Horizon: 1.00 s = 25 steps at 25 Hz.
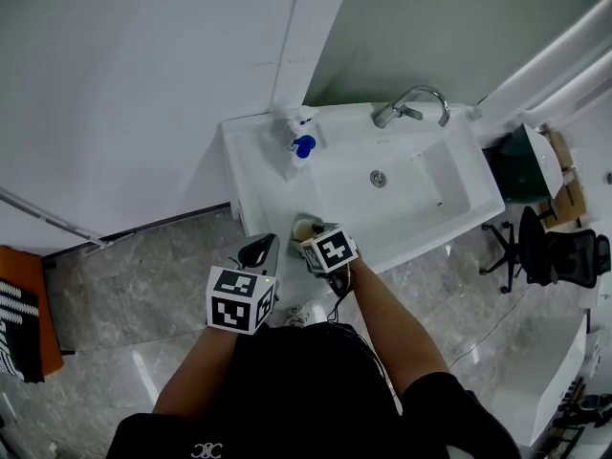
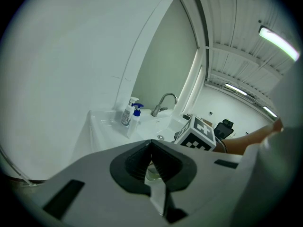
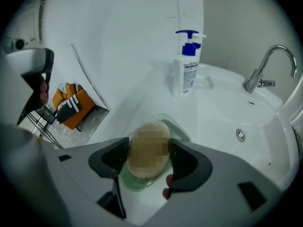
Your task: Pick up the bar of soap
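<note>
A tan oval bar of soap lies in a pale green soap dish on the front left corner of the white basin. My right gripper is down over it, with one dark pad against each side of the bar, which still rests in the dish. In the head view the soap shows just beyond the right gripper's marker cube. My left gripper hangs off the basin's front left, a little short of the dish. Its jaws are shut with nothing between them.
A pump bottle with a blue head stands at the basin's back left corner, and a chrome tap is at the back. The drain is in the bowl. An orange rack stands on the floor to the left and an office chair to the right.
</note>
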Available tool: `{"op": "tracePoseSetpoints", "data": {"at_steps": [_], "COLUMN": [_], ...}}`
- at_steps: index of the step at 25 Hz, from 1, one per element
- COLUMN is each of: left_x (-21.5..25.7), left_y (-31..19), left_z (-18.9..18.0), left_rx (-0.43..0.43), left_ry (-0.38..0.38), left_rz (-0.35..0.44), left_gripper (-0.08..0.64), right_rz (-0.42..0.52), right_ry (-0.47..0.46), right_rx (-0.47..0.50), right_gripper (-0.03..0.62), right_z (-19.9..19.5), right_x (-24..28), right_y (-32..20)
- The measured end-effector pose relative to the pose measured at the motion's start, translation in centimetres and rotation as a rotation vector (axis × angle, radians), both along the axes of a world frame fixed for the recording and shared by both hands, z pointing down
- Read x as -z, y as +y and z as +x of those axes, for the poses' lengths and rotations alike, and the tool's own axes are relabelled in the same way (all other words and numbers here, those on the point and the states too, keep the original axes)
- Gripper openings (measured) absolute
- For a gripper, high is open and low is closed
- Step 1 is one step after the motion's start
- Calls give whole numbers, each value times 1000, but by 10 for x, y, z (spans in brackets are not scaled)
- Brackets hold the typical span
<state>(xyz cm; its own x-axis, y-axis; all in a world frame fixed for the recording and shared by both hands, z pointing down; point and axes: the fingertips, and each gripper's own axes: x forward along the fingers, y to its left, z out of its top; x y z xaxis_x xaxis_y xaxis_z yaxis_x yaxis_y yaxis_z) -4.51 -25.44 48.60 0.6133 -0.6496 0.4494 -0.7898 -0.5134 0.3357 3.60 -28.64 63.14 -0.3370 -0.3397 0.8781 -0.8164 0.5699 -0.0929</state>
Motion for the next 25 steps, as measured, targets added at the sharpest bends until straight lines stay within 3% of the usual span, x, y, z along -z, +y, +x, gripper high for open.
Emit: {"op": "tracePoseSetpoints", "data": {"at_steps": [4,11,12,14,15,25], "left_x": [-1,-3,-4,-6,-7,-10], "left_y": [2,2,2,2,1,-1], "left_z": [3,4,4,5,5,11], "left_rx": [-4,-2,-1,-3,-5,-22], "left_ry": [-3,-8,-9,-11,-13,-18], "left_rz": [-2,-8,-10,-12,-14,-23], "left_gripper": [8,8,8,8,8,8], "right_rz": [-13,88,118,185,196,103], "right_ry": [-42,-61,-66,-41,-16,22], "right_rx": [-42,-25,-39,-61,-47,2], "right_gripper": [276,259,243,92,84,103], "right_z": [2,0,1,4,3,1], "right_x": [1,9,13,24,27,18], "right_y": [-3,2,0,-6,-8,-16]}}
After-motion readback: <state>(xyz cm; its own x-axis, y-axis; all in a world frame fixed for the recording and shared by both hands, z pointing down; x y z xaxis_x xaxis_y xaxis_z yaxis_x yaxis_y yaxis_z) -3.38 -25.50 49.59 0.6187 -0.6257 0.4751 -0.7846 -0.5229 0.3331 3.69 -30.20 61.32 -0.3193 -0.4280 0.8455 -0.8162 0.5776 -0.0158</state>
